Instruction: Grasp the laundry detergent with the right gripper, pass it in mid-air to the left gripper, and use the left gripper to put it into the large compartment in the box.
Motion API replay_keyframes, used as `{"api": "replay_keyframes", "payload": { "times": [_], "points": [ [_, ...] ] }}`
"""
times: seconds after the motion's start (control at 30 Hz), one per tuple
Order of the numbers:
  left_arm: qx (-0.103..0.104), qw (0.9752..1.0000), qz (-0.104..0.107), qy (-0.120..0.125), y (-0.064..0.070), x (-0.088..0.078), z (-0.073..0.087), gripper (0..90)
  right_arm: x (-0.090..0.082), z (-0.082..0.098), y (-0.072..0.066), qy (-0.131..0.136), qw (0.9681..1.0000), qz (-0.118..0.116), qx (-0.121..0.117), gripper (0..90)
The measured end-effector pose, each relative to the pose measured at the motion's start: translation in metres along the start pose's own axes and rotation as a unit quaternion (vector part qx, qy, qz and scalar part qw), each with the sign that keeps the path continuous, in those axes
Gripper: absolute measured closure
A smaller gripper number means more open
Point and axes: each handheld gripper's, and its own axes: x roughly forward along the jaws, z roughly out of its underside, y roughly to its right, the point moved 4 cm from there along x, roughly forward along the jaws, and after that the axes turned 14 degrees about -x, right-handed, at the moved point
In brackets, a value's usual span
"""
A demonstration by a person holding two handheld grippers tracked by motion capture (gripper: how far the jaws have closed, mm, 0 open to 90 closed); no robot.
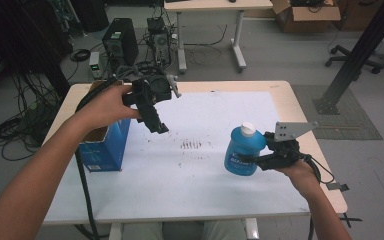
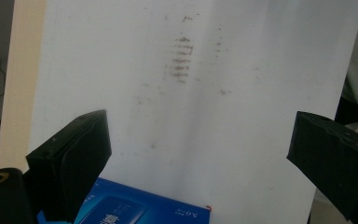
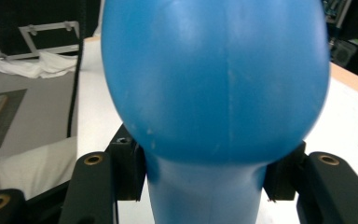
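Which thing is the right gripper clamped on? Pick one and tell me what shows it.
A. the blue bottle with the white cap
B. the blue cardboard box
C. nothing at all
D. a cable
A: in the high view the right gripper has its jaws closed on the side of the blue bottle, and in the right gripper view both pads press against the bottle's narrow part.

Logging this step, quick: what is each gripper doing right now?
Left gripper: open, holding nothing, above the blue box.
Right gripper: closed on the blue bottle, gripping its narrow part.
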Motion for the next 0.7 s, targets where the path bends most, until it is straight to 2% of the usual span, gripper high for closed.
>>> {"api": "replay_keyframes", "payload": {
  "times": [0.07,0.23,0.37,0.7],
  "points": [
    [0.001,1.0000,-0.001,-0.001,0.002,-0.001,0.000,6.2,0.000,-0.003,0.000,0.002,1.0000,-0.004,-0.003,43.4],
    [0.000,1.0000,-0.003,-0.004,0.006,-0.006,-0.002,6.1,0.006,-0.023,0.002,0.012,0.9992,-0.035,-0.016,43.4],
    [0.009,0.9999,-0.002,-0.008,0.012,-0.012,-0.002,6.1,0.013,-0.033,0.003,0.015,0.9981,-0.056,-0.022,43.4],
    [0.019,0.9998,0.006,-0.009,0.024,-0.021,0.000,6.1,0.036,-0.048,0.003,0.015,0.9942,-0.099,-0.038,43.4]
  ]
}}
